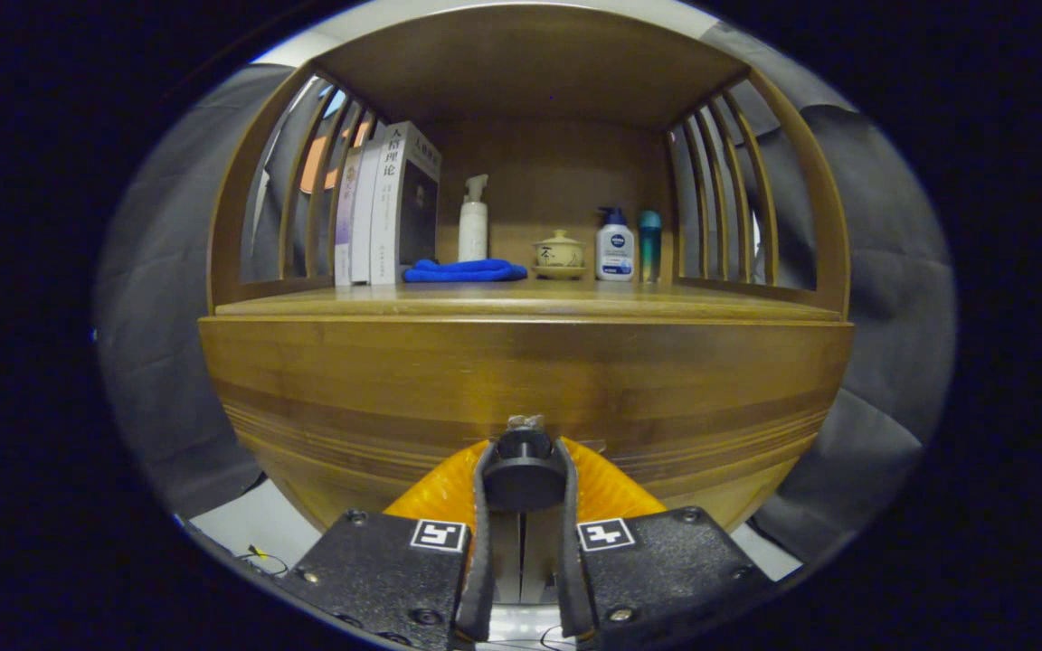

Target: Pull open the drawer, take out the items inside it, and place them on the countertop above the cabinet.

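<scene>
The hand-held gripper (523,475) has its 2 fingers pinching the dark round knob (522,470) of the drawer (521,380), 1 finger pressed on each side of it, so the grasp for the pull looks made. The drawer front stands just ahead of the fingers as a wide wooden panel, and its top edge sits close under the lip of the desk (530,303); I cannot tell whether it has come out at all, and nothing of its inside can be seen. By my reading the task is at its first step: the pull is left to do, and so are all the lifts, since the items inside are still hidden. Beyond and above the fingers, the desk already carries 3 upright books (390,208) to the left, a folded blue cloth (465,270) and a white spray bottle (473,221) nearer the middle, then a small lidded cup on a saucer (560,254), a white pump bottle (615,246) and a teal bottle (649,244) to the right. These stand toward the back, so the front strip of the desk looks bare and is likely the easiest landing spot. Slatted side walls (729,199) and a wooden top (530,63) box that space in, so anything carried up must go in from the front, under the top.
</scene>
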Motion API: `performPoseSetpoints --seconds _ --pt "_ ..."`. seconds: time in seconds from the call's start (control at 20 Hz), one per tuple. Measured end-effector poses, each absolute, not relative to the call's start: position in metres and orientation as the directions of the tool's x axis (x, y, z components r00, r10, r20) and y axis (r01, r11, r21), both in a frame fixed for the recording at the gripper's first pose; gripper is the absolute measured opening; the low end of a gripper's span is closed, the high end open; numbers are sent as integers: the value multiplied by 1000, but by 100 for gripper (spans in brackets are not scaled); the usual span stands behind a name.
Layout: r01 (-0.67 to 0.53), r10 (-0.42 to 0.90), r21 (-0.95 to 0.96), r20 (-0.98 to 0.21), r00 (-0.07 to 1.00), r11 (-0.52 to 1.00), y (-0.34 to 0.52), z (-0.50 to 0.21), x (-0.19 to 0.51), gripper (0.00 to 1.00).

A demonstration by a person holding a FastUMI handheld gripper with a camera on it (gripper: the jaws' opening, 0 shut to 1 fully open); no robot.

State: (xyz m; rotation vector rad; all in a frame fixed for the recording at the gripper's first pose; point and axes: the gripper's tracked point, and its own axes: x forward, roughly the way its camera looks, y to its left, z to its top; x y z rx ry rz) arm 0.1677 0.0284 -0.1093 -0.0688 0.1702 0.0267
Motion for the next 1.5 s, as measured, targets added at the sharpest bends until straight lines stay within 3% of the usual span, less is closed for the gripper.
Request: performPoseSetpoints --seconds 0.8,1.5 --pt "-63 55 -39 -182 982 997 24 -125 55 30" --pt "-80 69 -38 -231 970 996 26 -133 0 30"
